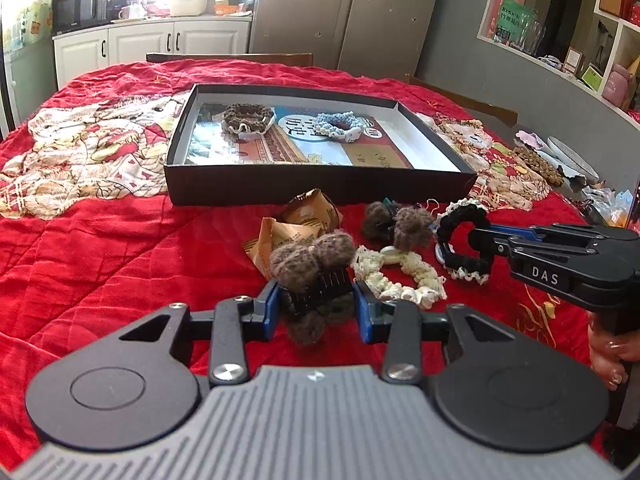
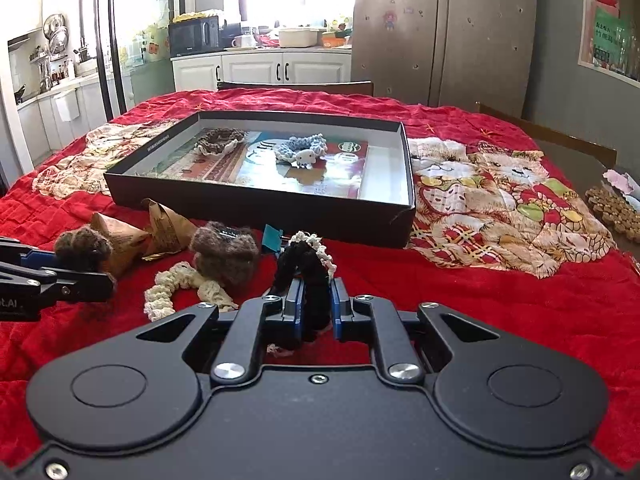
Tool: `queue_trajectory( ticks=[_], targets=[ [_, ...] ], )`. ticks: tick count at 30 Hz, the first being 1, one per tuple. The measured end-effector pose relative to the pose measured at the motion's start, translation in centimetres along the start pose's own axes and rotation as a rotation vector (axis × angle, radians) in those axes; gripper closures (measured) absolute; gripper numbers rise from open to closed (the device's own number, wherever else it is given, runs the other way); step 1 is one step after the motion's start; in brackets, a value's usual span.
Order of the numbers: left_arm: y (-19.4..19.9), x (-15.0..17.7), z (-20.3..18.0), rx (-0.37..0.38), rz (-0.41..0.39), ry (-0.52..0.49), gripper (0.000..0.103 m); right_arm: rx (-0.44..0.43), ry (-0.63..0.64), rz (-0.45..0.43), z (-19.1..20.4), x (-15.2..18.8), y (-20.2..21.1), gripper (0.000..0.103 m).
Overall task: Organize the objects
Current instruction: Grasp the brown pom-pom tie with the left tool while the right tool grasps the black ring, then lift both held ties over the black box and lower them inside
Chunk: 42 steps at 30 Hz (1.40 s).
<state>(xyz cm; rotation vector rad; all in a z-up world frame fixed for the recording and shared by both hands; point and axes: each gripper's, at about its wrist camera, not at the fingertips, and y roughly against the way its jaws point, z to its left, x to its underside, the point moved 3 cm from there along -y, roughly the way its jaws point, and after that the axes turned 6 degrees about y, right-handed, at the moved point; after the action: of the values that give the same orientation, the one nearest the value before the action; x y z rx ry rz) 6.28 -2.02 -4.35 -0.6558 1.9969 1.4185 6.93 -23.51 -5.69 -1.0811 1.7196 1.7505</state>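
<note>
My left gripper (image 1: 318,306) is shut on a brown fuzzy hair clip (image 1: 308,268), its blue pads pressing the clip's black comb from both sides just above the red quilt. My right gripper (image 2: 316,300) is shut on a black scrunchie with cream trim (image 2: 306,268), which stands up between the pads. Each gripper shows in the other's view: the right gripper (image 1: 478,238) and the left gripper (image 2: 86,276). Behind them lies a shallow black box (image 1: 320,186) holding a brown scrunchie (image 1: 246,118) and a blue scrunchie (image 1: 340,126).
On the quilt between the grippers and the box lie a second brown fuzzy clip (image 1: 400,224), a cream scrunchie (image 1: 400,276) and brown paper packets (image 1: 296,224). A plate (image 1: 572,156) and a beaded mat (image 1: 536,164) sit at the far right. A hand (image 1: 612,356) holds the right gripper's handle.
</note>
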Motion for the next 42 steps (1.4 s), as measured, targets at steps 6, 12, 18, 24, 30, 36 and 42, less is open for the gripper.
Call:
queue_trajectory(
  ticks=[6, 12, 18, 24, 30, 36, 42],
  targets=[
    [0.7, -0.4, 0.2, 0.002, -0.017, 0.001, 0.061, -0.007, 0.013, -0.017, 0.3, -0.5, 0.7, 0.090],
    [1.4, -1.0, 0.3, 0.000, -0.040, -0.003, 0.061, -0.011, 0.024, -0.042, 0.7, -1.1, 1.6, 0.090],
    [2.1, -1.9, 0.2, 0.004, -0.067, -0.017, 0.061, -0.015, 0.039, -0.068, 0.8, -2.1, 2.3, 0.090],
    [2.7, -3.4, 0.1, 0.020, -0.093, -0.030, 0.061, -0.012, 0.060, -0.093, 1.0, -3.3, 2.8, 0.090],
    [3.2, -5.6, 0.2, 0.010, -0.139, -0.054, 0.061, -0.022, 0.066, -0.124, 1.0, -5.2, 3.1, 0.090],
    [3.6, -7.3, 0.1, 0.022, -0.168, -0.057, 0.061, -0.012, 0.088, -0.156, 1.4, -7.0, 3.3, 0.090],
    [3.6, -8.5, -0.2, 0.025, -0.183, -0.071, 0.061, -0.013, 0.101, -0.173, 1.9, -8.4, 3.3, 0.090]
  ],
)
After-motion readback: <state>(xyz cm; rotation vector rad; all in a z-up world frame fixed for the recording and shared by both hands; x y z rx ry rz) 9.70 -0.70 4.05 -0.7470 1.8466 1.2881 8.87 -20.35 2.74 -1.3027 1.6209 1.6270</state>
